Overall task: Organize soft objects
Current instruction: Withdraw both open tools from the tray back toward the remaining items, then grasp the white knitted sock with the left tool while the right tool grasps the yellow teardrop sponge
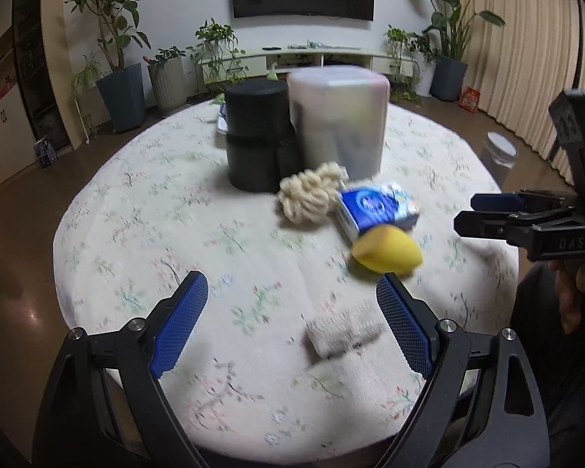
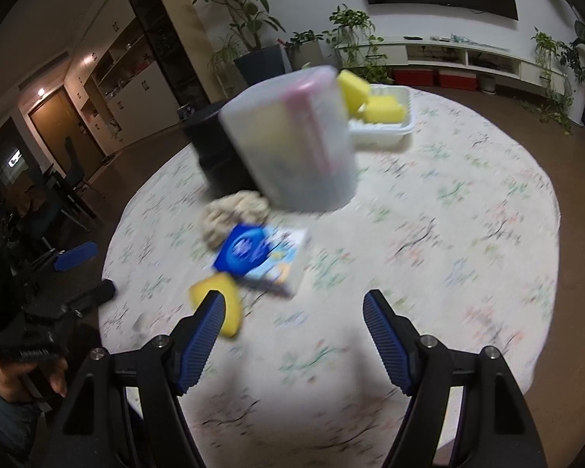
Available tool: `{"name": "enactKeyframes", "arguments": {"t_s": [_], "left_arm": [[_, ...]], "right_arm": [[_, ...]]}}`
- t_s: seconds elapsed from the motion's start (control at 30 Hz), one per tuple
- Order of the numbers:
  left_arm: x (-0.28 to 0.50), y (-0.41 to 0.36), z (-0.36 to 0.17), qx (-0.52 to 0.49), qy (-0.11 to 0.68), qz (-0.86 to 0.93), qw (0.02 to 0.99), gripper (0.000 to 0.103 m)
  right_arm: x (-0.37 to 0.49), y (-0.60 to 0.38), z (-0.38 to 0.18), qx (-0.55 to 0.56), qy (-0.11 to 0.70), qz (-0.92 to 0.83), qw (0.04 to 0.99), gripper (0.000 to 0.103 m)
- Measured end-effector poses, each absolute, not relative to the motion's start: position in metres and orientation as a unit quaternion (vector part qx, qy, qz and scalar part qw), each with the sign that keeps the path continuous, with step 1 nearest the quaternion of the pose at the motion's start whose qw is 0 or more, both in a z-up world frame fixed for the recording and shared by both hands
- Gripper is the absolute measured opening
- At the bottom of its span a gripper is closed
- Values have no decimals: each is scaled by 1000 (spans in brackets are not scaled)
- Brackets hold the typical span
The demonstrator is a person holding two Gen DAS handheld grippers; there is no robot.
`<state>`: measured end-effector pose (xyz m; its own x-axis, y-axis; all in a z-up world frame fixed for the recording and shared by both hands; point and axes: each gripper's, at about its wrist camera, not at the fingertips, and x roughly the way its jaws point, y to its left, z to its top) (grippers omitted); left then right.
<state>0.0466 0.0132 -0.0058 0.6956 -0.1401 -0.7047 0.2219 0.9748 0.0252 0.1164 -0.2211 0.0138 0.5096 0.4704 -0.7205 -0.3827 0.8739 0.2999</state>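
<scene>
On the round floral table [image 1: 136,234] lie a yellow sponge [image 1: 386,249], a blue tissue pack [image 1: 374,206], a cream fluffy scrunchie [image 1: 312,191] and a small beige knitted cloth [image 1: 343,331]. My left gripper [image 1: 292,319] is open and empty, with the cloth just inside its right finger. My right gripper [image 2: 294,335] is open and empty over the table; the yellow sponge [image 2: 218,304] sits behind its left finger [image 2: 201,343]. It also shows at the right of the left wrist view [image 1: 468,212]. A white tray [image 2: 386,128] holds yellow sponges [image 2: 382,111].
A translucent lidded container [image 1: 339,121] and a black cylinder [image 1: 255,132] stand at the table's middle. The tissue pack [image 2: 261,253] and scrunchie [image 2: 230,214] lie in front of them. Potted plants [image 1: 117,46] and a TV shelf line the far wall.
</scene>
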Motion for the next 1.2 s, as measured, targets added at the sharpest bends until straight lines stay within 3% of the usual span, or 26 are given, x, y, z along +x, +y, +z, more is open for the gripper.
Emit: {"name": "enactKeyframes", "arguments": {"t_s": [1.2], "left_arm": [[55,-1,-41,38,417,-39,907,90]], "right_arm": [[90,-186,1,-3,416,251,874,76]]}}
